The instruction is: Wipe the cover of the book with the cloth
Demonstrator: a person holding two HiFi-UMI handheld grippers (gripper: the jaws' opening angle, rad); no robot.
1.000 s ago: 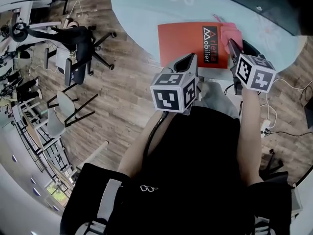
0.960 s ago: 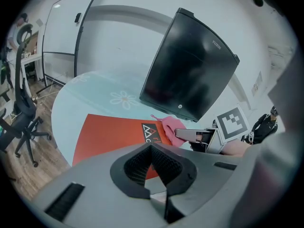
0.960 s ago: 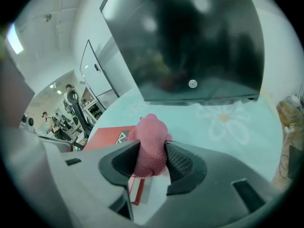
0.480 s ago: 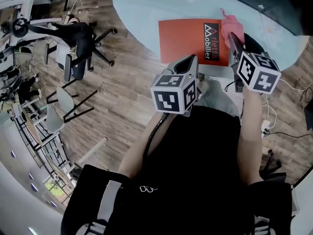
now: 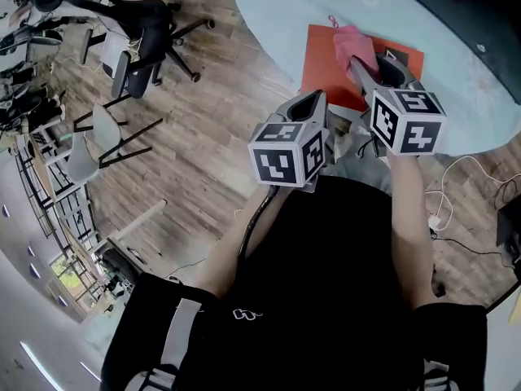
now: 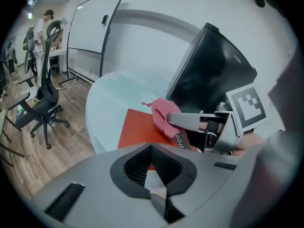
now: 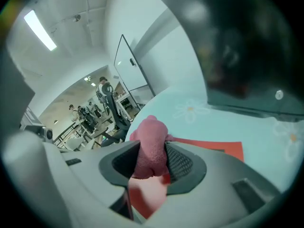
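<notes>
- Between the jaws of the right gripper, seen in its own view, a bunched pink terry cloth is clamped. It fills the gap and bulges out past the tips towards 12 o'clock.
- In the head view that right gripper points to 11 o'clock. The cloth hangs from its tips over the flat red-orange book.
- From the left gripper view the lower fold of the cloth seems to lie on the cover, though I cannot be sure it touches.
- The book lies on the pale blue round table, close to the near edge. In the head view its long axis runs roughly from 10 o'clock to 4 o'clock.
- The cloth sits about the middle of that length, so bare cover stretches from it towards 9 o'clock. This is the relation the wipe turns on, and I judge the coming stroke would run along the long axis.
- The left gripper has its jaws together with nothing between them. The book shows beyond its tips at 12 o'clock.
- In the head view the left gripper sits off the table edge. The book's near corner is just beyond it at 1 o'clock, apart from it.
- The right gripper is plainly the nearer one, and the left presses nothing down.
- Further out, a dark flat screen stands at the table's far side. Black office chairs stand on the wooden plank floor at 10 o'clock.
</notes>
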